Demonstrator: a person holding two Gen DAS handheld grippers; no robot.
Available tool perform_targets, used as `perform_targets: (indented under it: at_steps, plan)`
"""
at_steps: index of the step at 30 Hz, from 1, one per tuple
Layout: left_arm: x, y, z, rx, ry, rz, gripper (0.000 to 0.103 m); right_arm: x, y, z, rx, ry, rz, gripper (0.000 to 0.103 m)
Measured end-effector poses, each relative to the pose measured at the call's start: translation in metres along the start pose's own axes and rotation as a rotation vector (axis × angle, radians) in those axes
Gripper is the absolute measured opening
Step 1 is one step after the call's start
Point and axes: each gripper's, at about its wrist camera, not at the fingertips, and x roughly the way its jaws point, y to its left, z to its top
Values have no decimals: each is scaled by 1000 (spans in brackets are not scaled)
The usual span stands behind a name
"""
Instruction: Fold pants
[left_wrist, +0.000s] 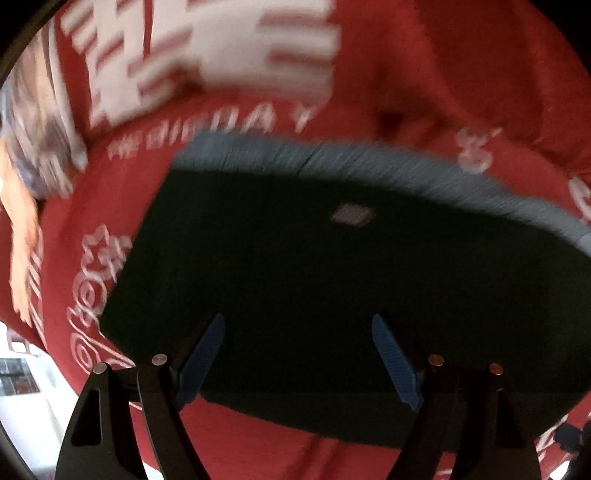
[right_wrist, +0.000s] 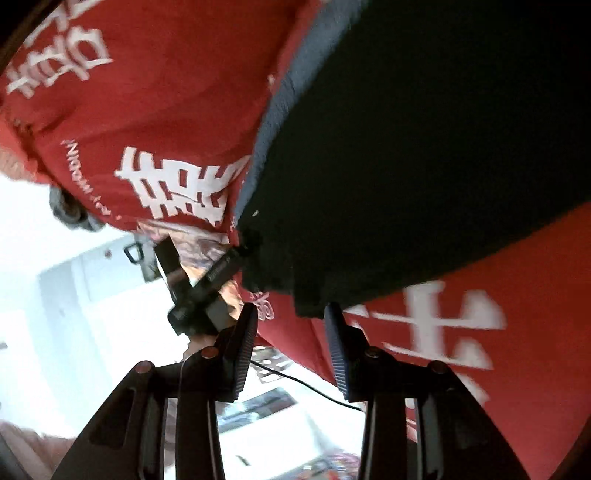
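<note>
Red cloth (left_wrist: 424, 74) everywhere, spread over the whole surface, white printed characters all over it, too smeared to read properly. Dark pants (left_wrist: 332, 277) lying flat on top, grey ribbed waistband (left_wrist: 369, 162) along the far edge, small pale tag (left_wrist: 352, 215) just inside it. Left gripper (left_wrist: 299, 354) hovering over the pants, blue pads (left_wrist: 205, 360) spread wide, nothing pinched. Right gripper (right_wrist: 291, 343) parked at a ragged corner of the pants (right_wrist: 406, 166), jaws partly apart, nothing between them. Bright white room (right_wrist: 74, 295) past the table edge, thin black cable (right_wrist: 314, 391) trailing there.
</note>
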Motion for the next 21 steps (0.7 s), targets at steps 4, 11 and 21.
perform_targets:
  at_steps: [4,11,21]
  plan:
    - [3,-2,-8,64,-37,-35,88,12,-4,-5,7,-21,-59,41]
    - [5,1,-11,43,-45,-91,94,21,6,4,15,-45,-125,41]
    - [-4,-1,-13,74,-38,-67,95,-6,-16,-18,24,-90,-336,2]
